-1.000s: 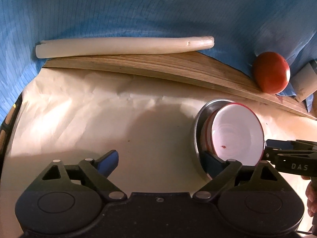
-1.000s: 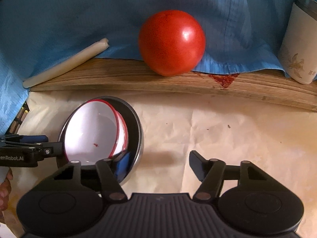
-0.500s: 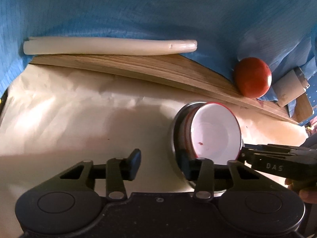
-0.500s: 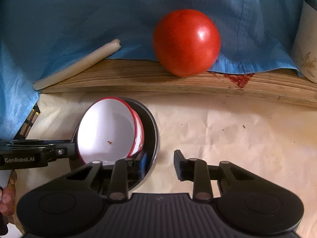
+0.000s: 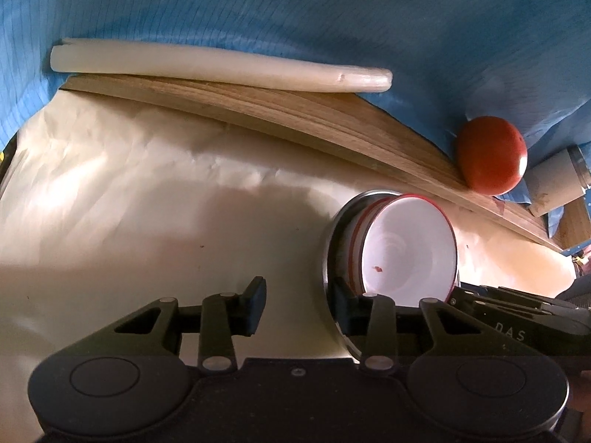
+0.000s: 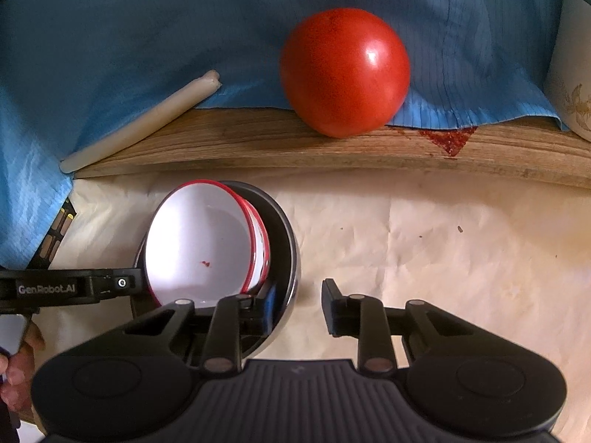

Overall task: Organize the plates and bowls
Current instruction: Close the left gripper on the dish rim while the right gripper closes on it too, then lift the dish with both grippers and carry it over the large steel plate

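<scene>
Two nested white bowls with red rims sit inside a steel bowl on the cream paper. My left gripper straddles the steel bowl's near rim, right finger inside, left finger outside, with a gap between the jaws. My right gripper straddles the opposite rim, left finger inside, right finger outside, also with a gap. Each gripper shows at the edge of the other's view.
A wooden board lies behind the bowls, partly under a blue cloth. On it rest a red tomato, a long white stick and a cream cup.
Both grippers have narrowed from wide open around the steel bowl's rim. The bowl stack has tilted and shifted slightly in both views.
</scene>
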A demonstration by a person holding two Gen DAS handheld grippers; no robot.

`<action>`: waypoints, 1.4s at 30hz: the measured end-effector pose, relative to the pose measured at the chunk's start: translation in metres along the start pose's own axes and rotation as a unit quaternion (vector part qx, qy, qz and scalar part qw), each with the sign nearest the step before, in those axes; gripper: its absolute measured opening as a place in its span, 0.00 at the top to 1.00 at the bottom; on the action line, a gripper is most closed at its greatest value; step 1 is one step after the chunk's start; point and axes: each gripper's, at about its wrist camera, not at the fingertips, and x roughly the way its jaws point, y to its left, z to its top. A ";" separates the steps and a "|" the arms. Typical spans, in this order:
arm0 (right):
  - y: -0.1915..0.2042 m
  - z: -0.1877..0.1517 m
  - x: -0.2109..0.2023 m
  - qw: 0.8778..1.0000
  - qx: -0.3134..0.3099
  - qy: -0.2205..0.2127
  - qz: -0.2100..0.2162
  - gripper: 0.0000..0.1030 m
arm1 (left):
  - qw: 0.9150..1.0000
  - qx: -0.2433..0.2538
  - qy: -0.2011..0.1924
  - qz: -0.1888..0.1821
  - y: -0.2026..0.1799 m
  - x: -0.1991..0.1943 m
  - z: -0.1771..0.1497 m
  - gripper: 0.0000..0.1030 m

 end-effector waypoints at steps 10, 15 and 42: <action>-0.008 0.000 -0.001 1.000 0.018 0.001 0.007 0.71 | 1.000 -0.018 0.002 0.016 0.003 0.010 0.001 0.51; -0.012 0.000 -0.001 1.000 0.025 0.002 0.006 0.67 | 1.000 -0.012 -0.002 0.017 0.001 0.010 0.001 0.53; -0.035 -0.017 -0.010 0.993 0.110 0.021 0.046 0.86 | 1.000 -0.020 0.007 -0.019 -0.017 0.012 0.002 0.90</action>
